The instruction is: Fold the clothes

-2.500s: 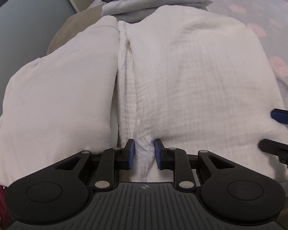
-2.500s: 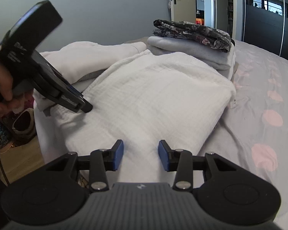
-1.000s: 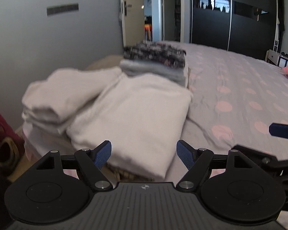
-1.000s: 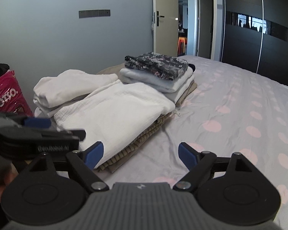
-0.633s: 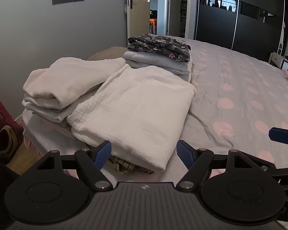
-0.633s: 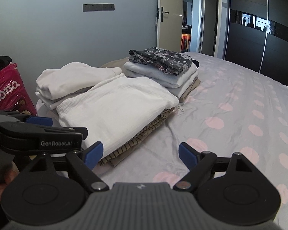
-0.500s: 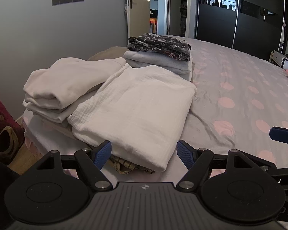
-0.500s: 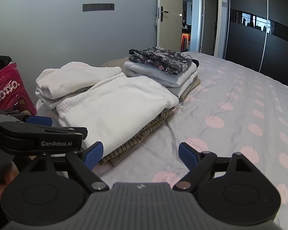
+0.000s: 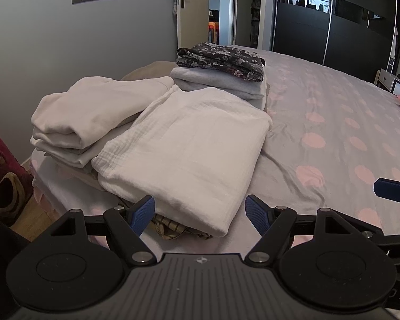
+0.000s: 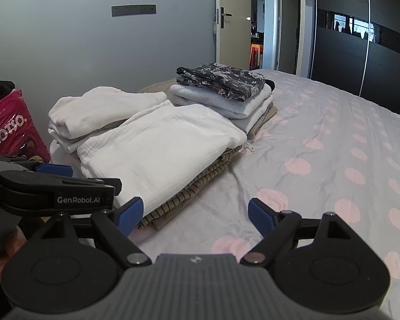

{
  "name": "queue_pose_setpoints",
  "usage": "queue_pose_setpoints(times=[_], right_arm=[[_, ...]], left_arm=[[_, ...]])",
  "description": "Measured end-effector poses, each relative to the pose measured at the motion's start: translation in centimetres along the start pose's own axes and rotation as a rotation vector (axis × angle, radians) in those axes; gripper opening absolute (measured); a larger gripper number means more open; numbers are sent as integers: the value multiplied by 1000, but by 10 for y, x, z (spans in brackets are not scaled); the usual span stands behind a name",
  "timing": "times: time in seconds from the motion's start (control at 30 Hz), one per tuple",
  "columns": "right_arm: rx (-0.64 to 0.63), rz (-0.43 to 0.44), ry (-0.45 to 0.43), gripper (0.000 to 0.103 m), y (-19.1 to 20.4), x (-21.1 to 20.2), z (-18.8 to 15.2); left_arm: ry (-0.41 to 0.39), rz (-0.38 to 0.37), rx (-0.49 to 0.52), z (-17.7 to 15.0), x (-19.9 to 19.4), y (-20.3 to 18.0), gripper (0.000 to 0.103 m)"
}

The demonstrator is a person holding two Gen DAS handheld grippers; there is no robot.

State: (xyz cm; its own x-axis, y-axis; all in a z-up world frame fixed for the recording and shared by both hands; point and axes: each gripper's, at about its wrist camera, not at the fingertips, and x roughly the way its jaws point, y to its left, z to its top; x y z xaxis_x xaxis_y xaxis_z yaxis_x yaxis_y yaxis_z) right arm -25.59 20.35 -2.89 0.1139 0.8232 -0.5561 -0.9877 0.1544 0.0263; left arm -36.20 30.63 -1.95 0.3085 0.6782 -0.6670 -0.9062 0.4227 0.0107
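Crinkled white folded garment [image 9: 189, 144]

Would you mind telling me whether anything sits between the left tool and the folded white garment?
Nothing visible does. The left tool is open and empty, and the folded white garment lies just beyond its tips on the bed.

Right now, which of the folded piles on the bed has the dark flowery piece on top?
The far pile, nearest the door. Its top is a dark floral garment over grey folds; the other two piles are topped in white.
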Motion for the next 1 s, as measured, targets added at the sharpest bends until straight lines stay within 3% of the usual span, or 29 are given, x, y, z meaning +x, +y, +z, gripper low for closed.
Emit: queue_pose_setpoints(times=[1.0], right_arm=[[2,-11,16,87,-1,0,-2]], left_arm=[[29,7,7,-3,-3,-7,74]])
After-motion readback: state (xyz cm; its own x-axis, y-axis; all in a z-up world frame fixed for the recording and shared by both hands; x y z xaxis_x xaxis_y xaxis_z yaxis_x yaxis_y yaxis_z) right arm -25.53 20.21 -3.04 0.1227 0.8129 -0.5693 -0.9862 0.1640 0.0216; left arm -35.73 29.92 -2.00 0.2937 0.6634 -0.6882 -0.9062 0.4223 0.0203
